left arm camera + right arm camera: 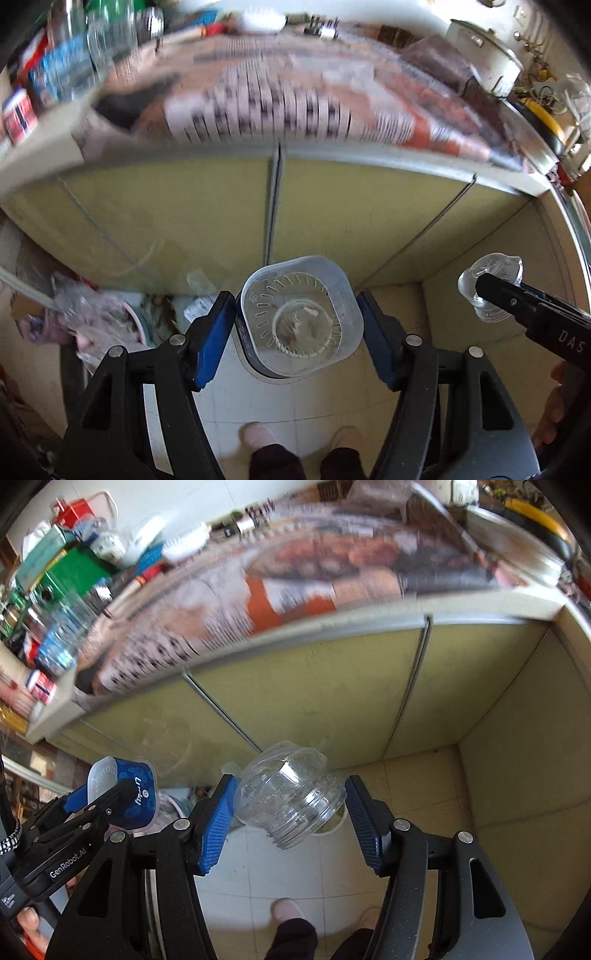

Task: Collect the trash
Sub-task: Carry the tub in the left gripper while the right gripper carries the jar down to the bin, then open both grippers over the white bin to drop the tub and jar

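Plastic items both lifted: left gripper clamps a blue cup, right gripper clamps a crushed bottle, both below the cluttered counter; depositing judged outstanding, bin unidentified.

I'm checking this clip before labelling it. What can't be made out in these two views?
- Printed paper on the counter: motion-blurred in both views, text unreadable.
- Trash bin: mostly hidden by the left hand-held gripper and its tub.
- Crushed bottle cap end: pointing away, right wrist view.
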Action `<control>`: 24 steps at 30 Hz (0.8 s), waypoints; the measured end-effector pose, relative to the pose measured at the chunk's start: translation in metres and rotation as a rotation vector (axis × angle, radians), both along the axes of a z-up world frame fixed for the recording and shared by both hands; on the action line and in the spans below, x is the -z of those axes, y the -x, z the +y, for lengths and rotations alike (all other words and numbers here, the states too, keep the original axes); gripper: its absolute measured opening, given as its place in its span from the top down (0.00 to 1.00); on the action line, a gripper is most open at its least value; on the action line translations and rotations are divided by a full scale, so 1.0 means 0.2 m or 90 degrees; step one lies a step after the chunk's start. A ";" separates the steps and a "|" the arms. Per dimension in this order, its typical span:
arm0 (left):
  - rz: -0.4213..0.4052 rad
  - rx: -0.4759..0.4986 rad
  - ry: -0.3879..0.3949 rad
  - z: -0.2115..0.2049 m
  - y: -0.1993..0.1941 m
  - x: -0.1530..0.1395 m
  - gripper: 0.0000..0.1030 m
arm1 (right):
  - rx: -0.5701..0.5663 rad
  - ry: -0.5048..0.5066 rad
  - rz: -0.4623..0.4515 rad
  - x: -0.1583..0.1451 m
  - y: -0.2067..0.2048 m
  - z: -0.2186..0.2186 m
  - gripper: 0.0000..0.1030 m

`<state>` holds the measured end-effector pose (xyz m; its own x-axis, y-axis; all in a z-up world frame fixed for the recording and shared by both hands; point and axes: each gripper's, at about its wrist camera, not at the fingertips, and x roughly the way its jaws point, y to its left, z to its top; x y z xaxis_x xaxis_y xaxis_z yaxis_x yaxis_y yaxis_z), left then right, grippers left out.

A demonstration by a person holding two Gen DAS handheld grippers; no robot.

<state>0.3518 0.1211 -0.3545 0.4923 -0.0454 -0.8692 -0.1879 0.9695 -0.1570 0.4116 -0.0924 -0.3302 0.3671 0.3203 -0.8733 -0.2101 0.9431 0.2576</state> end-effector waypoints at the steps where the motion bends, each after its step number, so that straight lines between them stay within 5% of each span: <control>1: 0.007 -0.008 0.006 -0.02 -0.01 0.08 0.36 | -0.007 -0.001 0.008 0.07 -0.02 -0.02 0.45; 14: 0.057 -0.074 0.004 -0.07 -0.06 0.86 0.36 | -0.084 -0.008 0.060 0.83 -0.18 0.10 0.45; 24: 0.071 -0.090 0.016 -0.07 -0.14 1.10 0.36 | -0.098 -0.021 0.057 0.98 -0.25 0.12 0.37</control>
